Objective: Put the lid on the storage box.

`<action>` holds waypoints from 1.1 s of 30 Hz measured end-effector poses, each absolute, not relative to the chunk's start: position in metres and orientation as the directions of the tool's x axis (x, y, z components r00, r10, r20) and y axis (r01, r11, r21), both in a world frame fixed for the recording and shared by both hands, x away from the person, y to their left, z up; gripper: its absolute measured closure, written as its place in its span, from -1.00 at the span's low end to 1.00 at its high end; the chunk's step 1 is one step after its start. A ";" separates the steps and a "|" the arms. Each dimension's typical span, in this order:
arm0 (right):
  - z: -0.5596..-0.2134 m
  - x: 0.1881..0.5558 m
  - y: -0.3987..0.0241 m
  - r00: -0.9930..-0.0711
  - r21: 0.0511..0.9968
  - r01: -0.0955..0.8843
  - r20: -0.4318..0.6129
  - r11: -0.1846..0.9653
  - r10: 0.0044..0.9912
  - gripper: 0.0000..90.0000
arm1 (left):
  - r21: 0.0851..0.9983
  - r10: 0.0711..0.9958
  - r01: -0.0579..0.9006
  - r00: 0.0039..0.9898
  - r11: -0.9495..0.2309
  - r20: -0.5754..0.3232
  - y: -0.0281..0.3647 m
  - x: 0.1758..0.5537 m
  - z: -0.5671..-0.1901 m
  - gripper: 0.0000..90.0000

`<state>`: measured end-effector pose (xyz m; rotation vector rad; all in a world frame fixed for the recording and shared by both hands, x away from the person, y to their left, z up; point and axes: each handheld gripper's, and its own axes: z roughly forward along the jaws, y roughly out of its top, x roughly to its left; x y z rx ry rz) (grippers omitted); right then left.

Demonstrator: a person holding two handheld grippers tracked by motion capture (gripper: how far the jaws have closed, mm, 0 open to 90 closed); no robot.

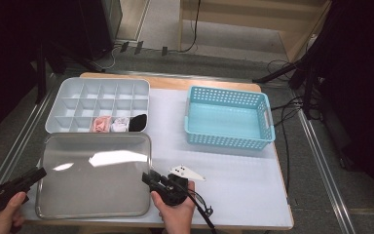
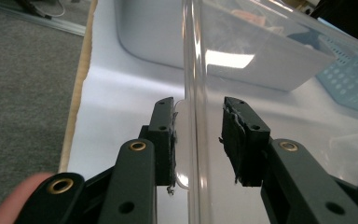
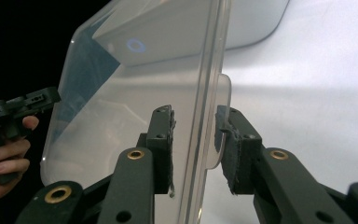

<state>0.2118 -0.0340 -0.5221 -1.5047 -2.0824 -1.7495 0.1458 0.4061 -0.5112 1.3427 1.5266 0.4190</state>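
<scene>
- high view: clear lid point(image 1: 95, 175) lies flat on the white table point(image 1: 233, 170), just in front of the grey divider box point(image 1: 98, 105). three bottom-row cells hold rolled socks: pink point(image 1: 101, 124), white point(image 1: 120, 125), black point(image 1: 138, 123). blue basket point(image 1: 229, 118) sits to the right. left gripper point(image 1: 38, 174) at the lid's left edge, right gripper point(image 1: 148, 178) at its right edge.
- left gripper view: jaws straddle the lid's rim point(image 2: 193, 107), left pad touching, right pad apart with a gap. not clamped yet.
- right gripper view: jaws either side of the lid's edge and small tab point(image 3: 221, 121), gaps both sides, so released. other hand point(image 3: 2, 149) farther off.
- progress guess: box still uncovered; grip, lift and placing the lid remain.
</scene>
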 end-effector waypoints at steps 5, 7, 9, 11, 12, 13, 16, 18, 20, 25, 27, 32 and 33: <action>-0.511 0.220 -0.032 -0.531 0.753 0.650 0.546 -0.101 0.648 0.52 | 0.797 0.883 0.511 0.141 0.322 -0.447 0.405 0.151 -0.504 0.48; -0.506 0.224 -0.030 -0.530 0.758 0.645 0.538 -0.100 0.656 0.52 | 0.808 0.888 0.495 0.140 0.320 -0.438 0.405 0.153 -0.502 0.48; -0.502 0.228 -0.028 -0.535 0.763 0.640 0.532 -0.096 0.657 0.53 | 0.808 0.887 0.488 0.132 0.331 -0.443 0.406 0.155 -0.500 0.48; -0.499 0.232 -0.026 -0.542 0.768 0.633 0.529 -0.098 0.653 0.54 | 0.807 0.886 0.486 0.130 0.335 -0.446 0.408 0.157 -0.499 0.48; -0.498 0.234 -0.026 -0.545 0.770 0.630 0.532 -0.102 0.648 0.55 | 0.806 0.885 0.487 0.128 0.337 -0.448 0.409 0.158 -0.499 0.48; -0.496 0.236 -0.025 -0.545 0.768 0.632 0.536 -0.104 0.645 0.55 | 0.808 0.885 0.481 0.126 0.341 -0.449 0.410 0.159 -0.498 0.48; -0.491 0.241 -0.022 -0.551 0.772 0.626 0.537 -0.109 0.639 0.57 | 0.818 0.888 0.468 0.132 0.335 -0.440 0.413 0.163 -0.493 0.48; -0.488 0.245 -0.020 -0.554 0.775 0.621 0.539 -0.115 0.635 0.57 | 0.826 0.892 0.457 0.136 0.330 -0.431 0.414 0.167 -0.489 0.48; -0.486 0.249 -0.019 -0.553 0.774 0.621 0.546 -0.124 0.629 0.57 | 0.832 0.893 0.446 0.137 0.330 -0.428 0.416 0.171 -0.485 0.49; -0.480 0.260 -0.014 -0.551 0.777 0.616 0.544 -0.132 0.633 0.57 | 0.839 0.897 0.435 0.136 0.328 -0.421 0.420 0.185 -0.478 0.49; -0.476 0.264 -0.012 -0.557 0.789 0.600 0.529 -0.130 0.640 0.57 | 0.840 0.899 0.433 0.133 0.326 -0.418 0.421 0.190 -0.474 0.49; -0.468 0.275 -0.006 -0.562 0.799 0.586 0.519 -0.134 0.644 0.57 | 0.848 0.905 0.424 0.130 0.318 -0.405 0.425 0.204 -0.463 0.49; -0.466 0.278 -0.005 -0.561 0.798 0.587 0.521 -0.136 0.644 0.57 | 0.850 0.906 0.421 0.129 0.317 -0.402 0.425 0.207 -0.460 0.49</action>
